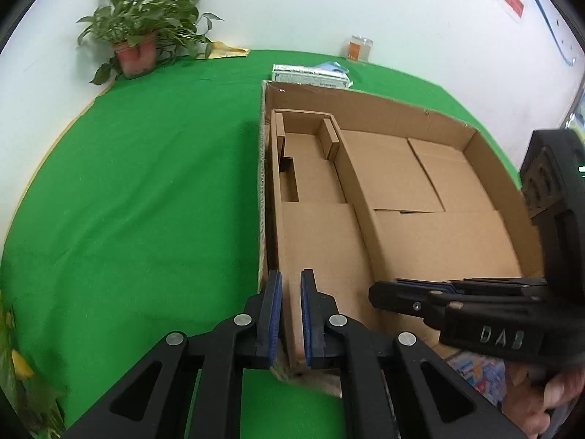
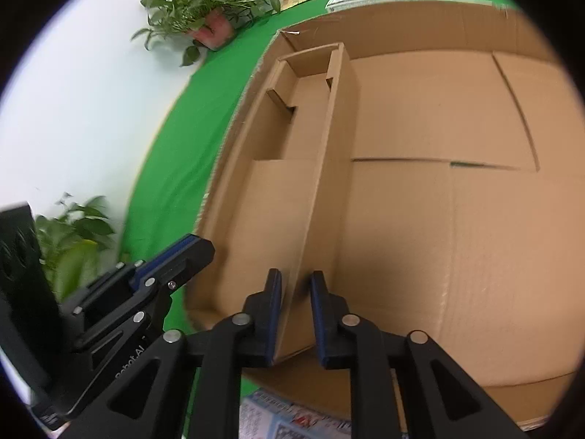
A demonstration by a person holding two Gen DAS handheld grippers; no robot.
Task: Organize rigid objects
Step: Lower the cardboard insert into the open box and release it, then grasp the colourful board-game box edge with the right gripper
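A big open cardboard box [image 1: 365, 109] lies on the green table; it also fills the right wrist view [image 2: 420, 25]. Inside, along its left side, sits a long narrow cardboard tray [image 1: 318, 226], also in the right wrist view [image 2: 289, 197]. My left gripper [image 1: 291, 314] is closed on the tray's left wall together with the box wall at the near corner. My right gripper [image 2: 296, 311] is closed on the tray's right wall near its front end; it shows from the side in the left wrist view [image 1: 387, 294].
A potted plant [image 1: 137, 42] stands at the back left corner. A white packet [image 1: 310, 75] and a glass jar [image 1: 360, 48] lie behind the box. A printed blue-and-white package [image 2: 292, 417] lies below the box's near edge. Another plant [image 2: 73, 241] is at the left.
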